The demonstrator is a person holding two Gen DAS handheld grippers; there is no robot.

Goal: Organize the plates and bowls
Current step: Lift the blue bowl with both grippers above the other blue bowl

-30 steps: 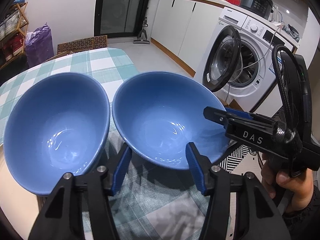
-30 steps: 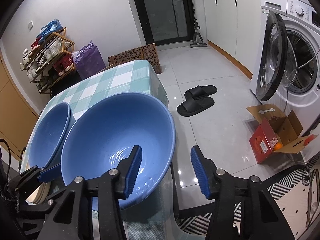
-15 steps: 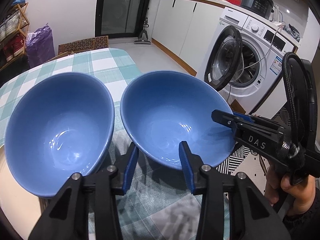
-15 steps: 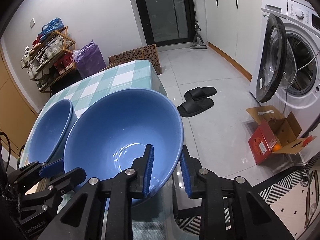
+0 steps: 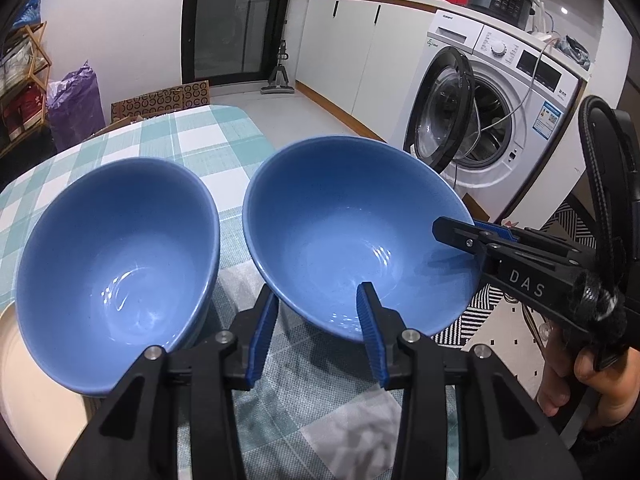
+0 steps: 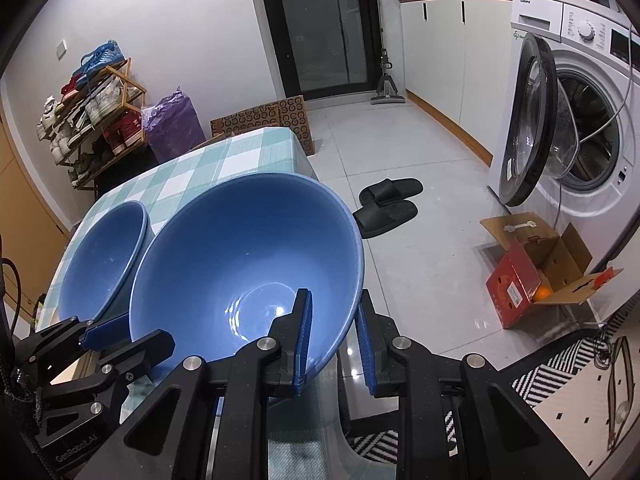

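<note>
Here, the right tool (image 6: 334, 296) has just been closing and now clamps the near right rim of the right bowl (image 6: 248, 248). One blue pad lies inside the wall and the other outside it.

The left tool (image 5: 316, 290) has also just been closing. It sits across the same bowl's rim on the opposite side, one pad against the outer wall and the other over the glossy inside, so it too is clamped on that bowl. Seen from the left wrist, a hand (image 5: 580, 380) grips the handle of the right tool at the lower right.

The right bowl is deep, blue and empty, and is held upright between the two tools. Its right side reaches past the edge of the bench (image 5: 208, 140), with the striped rug (image 5: 476, 312) showing below it. Its base is hidden, so I cannot tell whether it rests on the bench.

Just beside it, on its left, stands the left bowl (image 5: 116, 264), of the same blue and also empty. The two rims are close but apart. That bowl sits on a cream plate (image 5: 24, 380) at the near left corner.

The bench wears a green and white checked cloth. Beyond it, on the tiled floor, lie a pair of black slippers (image 6: 388, 206) and an open red carton (image 6: 532, 280). A white washing machine (image 5: 508, 92) stands with its door swung open.
</note>
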